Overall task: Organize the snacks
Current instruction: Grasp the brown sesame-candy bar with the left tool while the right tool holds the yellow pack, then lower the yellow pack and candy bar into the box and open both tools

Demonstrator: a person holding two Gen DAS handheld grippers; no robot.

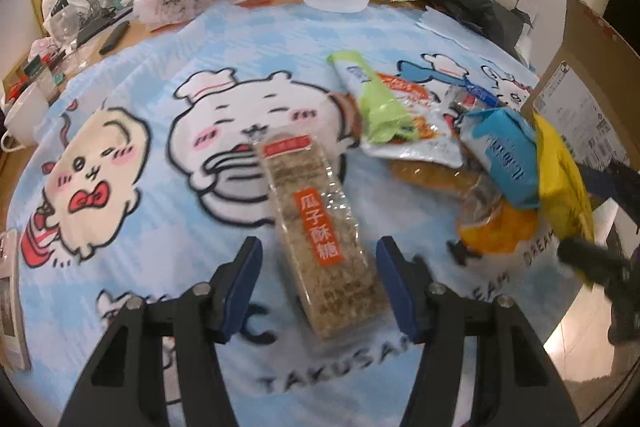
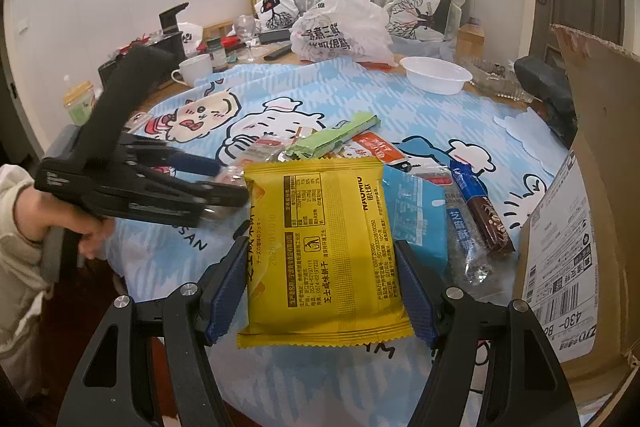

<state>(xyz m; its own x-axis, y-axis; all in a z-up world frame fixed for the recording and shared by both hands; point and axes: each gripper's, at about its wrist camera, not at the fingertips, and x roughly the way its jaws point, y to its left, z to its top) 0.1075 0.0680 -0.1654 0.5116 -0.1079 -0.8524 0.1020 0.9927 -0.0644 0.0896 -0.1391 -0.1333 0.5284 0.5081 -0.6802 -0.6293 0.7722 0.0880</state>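
Observation:
My left gripper (image 1: 318, 255) is open, its blue pads on either side of a clear-wrapped seed brittle bar (image 1: 316, 227) with an orange label, lying on the blue cartoon cloth (image 1: 160, 187). My right gripper (image 2: 322, 259) is shut on a yellow biscuit packet (image 2: 324, 251), held flat between the pads; the packet also shows at the right in the left wrist view (image 1: 560, 183). The left gripper shows in the right wrist view (image 2: 224, 183). A pile of snacks lies behind: a green wrapper (image 1: 372, 99), an orange-white pouch (image 1: 420, 131), a blue packet (image 1: 504, 155), a brown chocolate bar (image 2: 484, 211).
An open cardboard box (image 2: 576, 227) stands at the table's right edge. A white plastic bowl (image 2: 436, 75), a white printed shopping bag (image 2: 344, 31), a white mug (image 2: 196, 69), a wine glass (image 2: 246, 27) and other clutter sit at the far side.

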